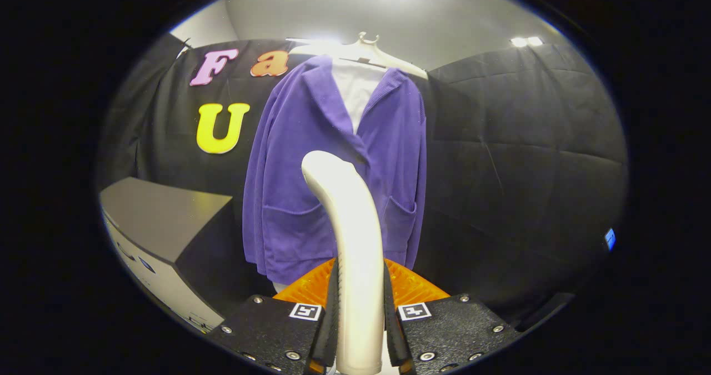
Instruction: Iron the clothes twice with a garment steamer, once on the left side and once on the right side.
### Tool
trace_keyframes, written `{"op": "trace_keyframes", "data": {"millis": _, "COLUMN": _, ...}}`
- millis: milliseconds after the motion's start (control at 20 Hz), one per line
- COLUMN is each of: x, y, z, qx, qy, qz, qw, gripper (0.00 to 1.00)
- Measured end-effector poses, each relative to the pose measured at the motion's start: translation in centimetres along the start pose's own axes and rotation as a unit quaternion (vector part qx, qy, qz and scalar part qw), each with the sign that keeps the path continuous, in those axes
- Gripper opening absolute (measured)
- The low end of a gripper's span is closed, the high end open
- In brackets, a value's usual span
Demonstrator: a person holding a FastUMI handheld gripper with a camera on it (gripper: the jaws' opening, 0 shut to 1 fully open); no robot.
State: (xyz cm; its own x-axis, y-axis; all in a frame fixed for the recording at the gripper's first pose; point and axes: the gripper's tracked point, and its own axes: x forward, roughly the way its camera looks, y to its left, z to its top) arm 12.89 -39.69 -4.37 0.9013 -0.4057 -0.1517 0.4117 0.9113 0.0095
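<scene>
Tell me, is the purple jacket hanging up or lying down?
Hanging up: the purple jacket hangs from a hanger.

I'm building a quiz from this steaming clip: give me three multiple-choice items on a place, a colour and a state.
1. Where does the jacket hang?
A. On a hanger beyond the claw
B. Folded on the grey box
C. On the floor

2. What colour is the jacket?
A. Green
B. Purple
C. Red

3. What is the claw doing?
A. Open, holding nothing
B. Shut on the hanger
C. Shut on the steamer handle

Answers: 1 A, it hangs from the hanger against the wall; 2 B, purple cloth; 3 C, both fingers press the steamer handle.
</scene>
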Motion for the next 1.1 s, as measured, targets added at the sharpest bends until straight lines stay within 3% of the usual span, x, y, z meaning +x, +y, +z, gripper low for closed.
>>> {"op": "trace_keyframes", "data": {"millis": 300, "x": 0.1, "y": -5.5, "z": 9.5, "qx": 0.01, "qy": -0.078, "qz": -0.057, "qw": 0.995, "gripper": 0.36}}
{"op": "trace_keyframes", "data": {"millis": 600, "x": 1.5, "y": -7.4, "z": 17.4, "qx": 0.038, "qy": -0.148, "qz": -0.087, "qw": 0.984, "gripper": 0.35}}
{"op": "trace_keyframes", "data": {"millis": 900, "x": 4.8, "y": -6.2, "z": 20.4, "qx": 0.024, "qy": -0.164, "qz": -0.124, "qw": 0.978, "gripper": 0.35}}
{"op": "trace_keyframes", "data": {"millis": 1100, "x": 8.5, "y": -6.2, "z": 20.8, "qx": 0.005, "qy": -0.151, "qz": -0.172, "qw": 0.973, "gripper": 0.35}}
